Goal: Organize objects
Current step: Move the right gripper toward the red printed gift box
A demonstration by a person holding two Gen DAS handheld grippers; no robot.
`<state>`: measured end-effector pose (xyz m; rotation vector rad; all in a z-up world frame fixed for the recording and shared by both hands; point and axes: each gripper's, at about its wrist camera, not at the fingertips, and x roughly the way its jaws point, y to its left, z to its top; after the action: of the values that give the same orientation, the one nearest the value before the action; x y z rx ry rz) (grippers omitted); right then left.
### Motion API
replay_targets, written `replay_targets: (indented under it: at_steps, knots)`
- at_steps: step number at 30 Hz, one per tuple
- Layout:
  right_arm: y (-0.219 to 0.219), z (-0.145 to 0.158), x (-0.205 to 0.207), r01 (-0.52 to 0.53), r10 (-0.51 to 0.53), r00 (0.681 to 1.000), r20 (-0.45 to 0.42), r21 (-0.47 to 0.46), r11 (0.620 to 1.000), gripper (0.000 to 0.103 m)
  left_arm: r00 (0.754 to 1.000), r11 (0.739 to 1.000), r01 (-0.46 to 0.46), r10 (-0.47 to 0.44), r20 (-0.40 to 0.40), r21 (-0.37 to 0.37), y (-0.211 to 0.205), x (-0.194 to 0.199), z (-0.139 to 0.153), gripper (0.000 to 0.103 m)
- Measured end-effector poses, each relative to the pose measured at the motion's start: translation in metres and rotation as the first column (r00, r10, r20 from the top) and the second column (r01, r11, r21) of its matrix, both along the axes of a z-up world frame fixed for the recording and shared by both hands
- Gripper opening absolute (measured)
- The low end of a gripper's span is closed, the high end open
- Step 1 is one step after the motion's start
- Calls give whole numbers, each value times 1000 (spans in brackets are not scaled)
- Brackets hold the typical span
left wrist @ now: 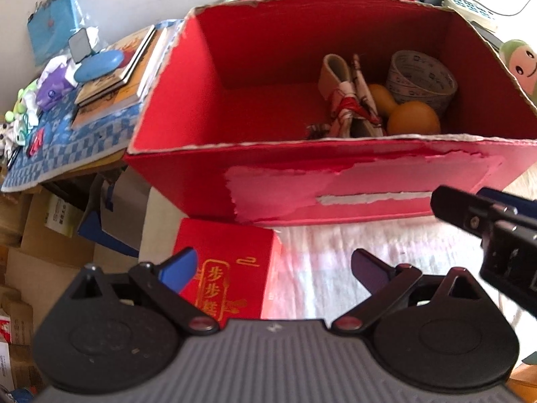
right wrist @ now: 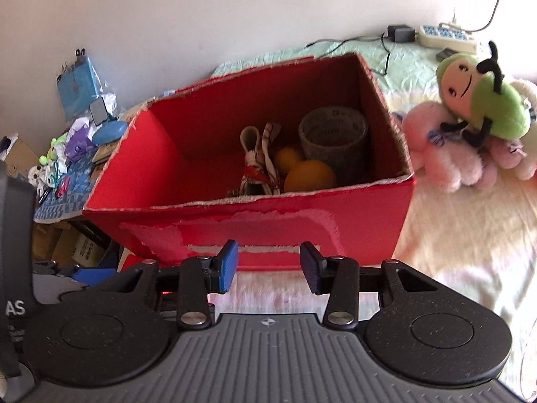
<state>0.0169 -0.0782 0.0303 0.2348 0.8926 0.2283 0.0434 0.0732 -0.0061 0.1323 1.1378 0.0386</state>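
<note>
A bed with a pale, fuzzy cover (right wrist: 470,235) fills the lower right of the right wrist view, against a plain white wall. At centre frame sits an open red cardboard box (right wrist: 335,235), its front face torn. In the box's right half lie a roll of printed tape (right wrist: 332,141), two orange fruits (right wrist: 308,174) and a striped cloth bundle (right wrist: 258,168); its left half is bare.

The left gripper (left wrist: 275,268) hangs with jaws spread wide and empty above a smaller red gift box (left wrist: 228,268) with gold characters, at lower centre of its view. The right gripper (right wrist: 268,265) is also parted, holding nothing, just before the big box's front wall.

The gift box looks like the next item: I would close across its narrower sides, lift it clear of the torn rim and set it in the bare left half.

Plush toys (right wrist: 476,114) lie upper right; books and clutter (left wrist: 110,77) upper left.
</note>
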Motion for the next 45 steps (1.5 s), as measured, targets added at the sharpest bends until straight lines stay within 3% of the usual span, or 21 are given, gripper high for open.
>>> replay_targets:
  at_steps: [12, 26, 34, 45]
  knots:
    - [4, -16, 11, -9, 15, 992, -124, 44, 999, 45, 1000, 1000, -20, 21, -12, 6, 10, 0, -4, 99]
    - [20, -15, 21, -104, 110, 980, -165, 45, 994, 47, 1000, 1000, -23, 23, 10, 13, 25, -11, 0, 101]
    - [36, -21, 32, -170, 203, 953, -225, 159, 973, 49, 999, 999, -38, 37, -30, -26, 45, -21, -9, 101]
    - [61, -27, 35, -215, 269, 927, -261, 218, 952, 49, 993, 994, -81, 75, -89, -68, 58, -31, -31, 101]
